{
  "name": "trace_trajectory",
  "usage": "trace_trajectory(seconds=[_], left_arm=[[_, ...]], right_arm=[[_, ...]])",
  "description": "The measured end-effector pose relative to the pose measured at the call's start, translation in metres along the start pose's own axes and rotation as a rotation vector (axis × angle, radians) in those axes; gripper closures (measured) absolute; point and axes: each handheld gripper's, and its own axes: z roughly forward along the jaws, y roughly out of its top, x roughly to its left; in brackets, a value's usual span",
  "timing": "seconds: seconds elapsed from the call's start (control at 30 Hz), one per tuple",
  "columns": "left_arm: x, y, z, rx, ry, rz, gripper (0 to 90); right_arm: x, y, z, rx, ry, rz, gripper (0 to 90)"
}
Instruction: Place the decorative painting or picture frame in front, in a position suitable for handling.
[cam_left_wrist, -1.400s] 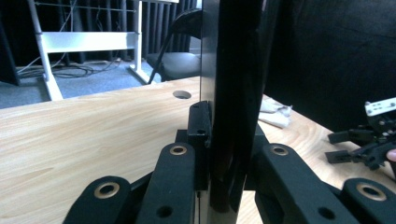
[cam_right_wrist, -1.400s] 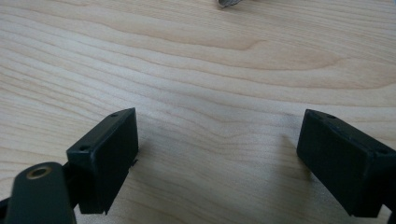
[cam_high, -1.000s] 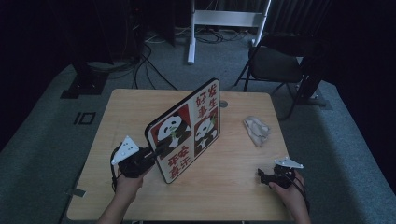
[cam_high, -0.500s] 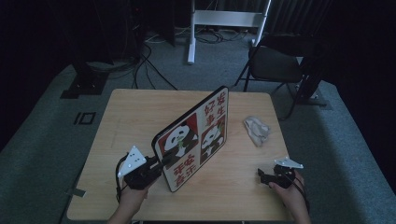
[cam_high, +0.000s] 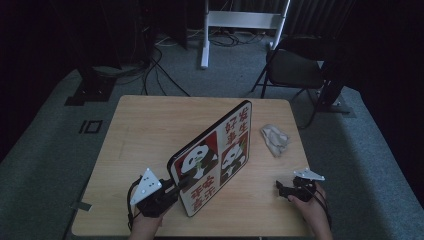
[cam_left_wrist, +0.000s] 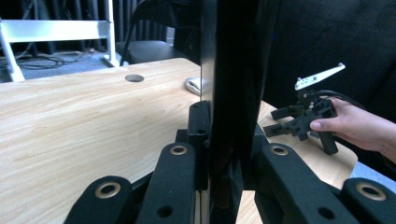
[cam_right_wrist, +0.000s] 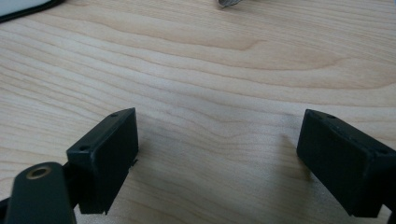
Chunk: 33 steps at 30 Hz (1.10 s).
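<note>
Clamping the panda board (cam_high: 215, 160), the left gripper (cam_high: 175, 187) holds it tilted.

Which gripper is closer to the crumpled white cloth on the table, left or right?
Right. The right gripper rests near the table's front right corner, below the cloth. The left gripper clamps the panda board's near corner, farther off.

On the table (cam_high: 150, 125), a crumpled cloth (cam_high: 275, 138) lies toward 3 o'clock. Beyond the far edge, a dark chair (cam_high: 292, 67) stands at 1 o'clock, a white frame (cam_high: 240, 20) at 12, cables (cam_high: 150, 55) at 11.
</note>
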Motion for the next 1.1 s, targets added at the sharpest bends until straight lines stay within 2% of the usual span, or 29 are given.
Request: trace_trajectory(seconds=[0.13, 0.3, 0.37, 0.4, 0.43, 0.5, 0.53, 0.6, 0.67, 0.7, 0.8, 0.97, 1.03, 1.1], left_arm=[[0.0, -0.002, -0.004, -0.006, 0.015, -0.004, 81.6], [0.009, -0.006, -0.008, -0.018, 0.041, -0.035, 80.7], [0.013, -0.007, -0.009, -0.03, 0.052, -0.031, 80.0], [0.014, -0.007, -0.01, -0.029, 0.056, -0.014, 80.0], [0.016, -0.007, -0.01, -0.035, 0.062, -0.019, 79.7], [0.021, -0.007, -0.01, -0.032, 0.06, -0.022, 79.8], [0.023, -0.007, -0.01, -0.039, 0.06, -0.038, 79.8], [0.025, -0.007, -0.009, -0.038, 0.061, -0.024, 79.7], [0.028, -0.006, -0.009, -0.033, 0.052, -0.036, 79.8], [0.028, -0.006, -0.009, -0.027, 0.048, -0.022, 79.6], [0.03, -0.005, -0.009, -0.016, 0.034, -0.021, 79.5], [0.034, -0.006, -0.01, -0.019, 0.02, -0.048, 79.6], [0.034, -0.006, -0.009, -0.021, 0.021, -0.038, 79.6], [0.035, -0.006, -0.01, -0.022, 0.016, -0.045, 79.6]], right_arm=[[0.0, 0.0, 0.0, 0.0, 0.0, 0.0, 12.2], [0.0, 0.0, 0.0, 0.0, 0.0, 0.0, 12.2], [0.0, 0.0, 0.0, 0.0, 0.0, 0.0, 12.2], [0.0, 0.0, 0.0, 0.0, 0.0, 0.0, 12.2], [0.0, 0.0, 0.0, 0.0, 0.0, 0.0, 12.2], [0.0, 0.0, 0.0, -0.001, 0.0, 0.0, 12.2], [0.0, 0.0, 0.0, -0.001, 0.0, 0.0, 12.3], [0.0, 0.0, 0.0, -0.001, 0.0, 0.0, 12.2], [0.0, 0.0, 0.0, -0.001, 0.0, 0.0, 12.2], [0.0, 0.0, 0.0, -0.001, 0.0, 0.0, 12.2], [0.0, 0.0, 0.0, -0.001, 0.0, 0.0, 12.2], [0.0, 0.0, 0.0, -0.001, 0.0, 0.0, 12.2], [0.0, 0.0, 0.0, -0.001, 0.0, 0.0, 12.2], [0.0, 0.0, 0.0, 0.0, 0.0, 0.0, 12.2]])
